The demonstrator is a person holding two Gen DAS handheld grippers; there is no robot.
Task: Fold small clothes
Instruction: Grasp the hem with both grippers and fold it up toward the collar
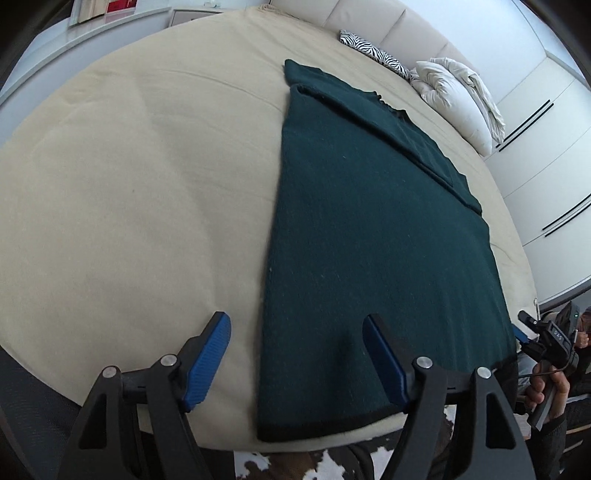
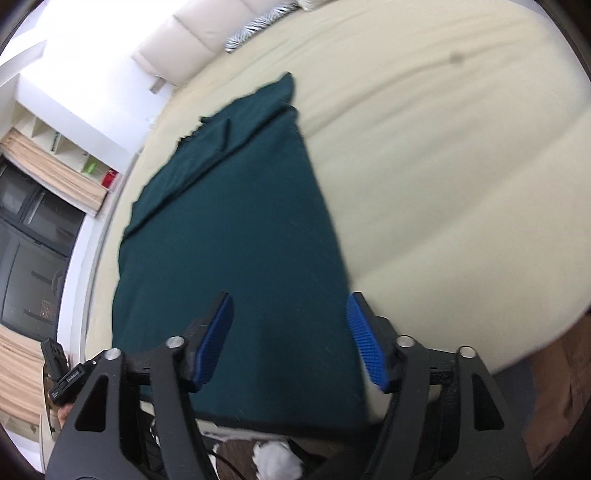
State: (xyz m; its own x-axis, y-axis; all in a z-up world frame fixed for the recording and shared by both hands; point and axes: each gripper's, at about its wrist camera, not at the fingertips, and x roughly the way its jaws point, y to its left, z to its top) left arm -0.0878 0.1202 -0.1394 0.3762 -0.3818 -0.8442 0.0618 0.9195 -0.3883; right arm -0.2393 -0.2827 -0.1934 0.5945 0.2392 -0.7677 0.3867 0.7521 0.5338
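A dark green knit garment [image 1: 362,236] lies flat on the cream bed [image 1: 140,192], folded lengthwise into a long strip with a sleeve laid across its far end. My left gripper [image 1: 297,326] hangs open above the garment's near left edge, nothing between its blue pads. In the right wrist view the same garment [image 2: 236,236] runs away from me, and my right gripper [image 2: 290,308] is open above its near right edge, holding nothing. The right gripper [image 1: 532,332] and the hand on it show at the left view's right edge.
A white pillow [image 1: 458,103] and a zebra-print cushion [image 1: 373,53] lie at the head of the bed by a padded headboard [image 1: 388,18]. White wardrobe doors [image 1: 546,147] stand on the right. A cowhide rug [image 1: 288,461] lies below the bed's near edge.
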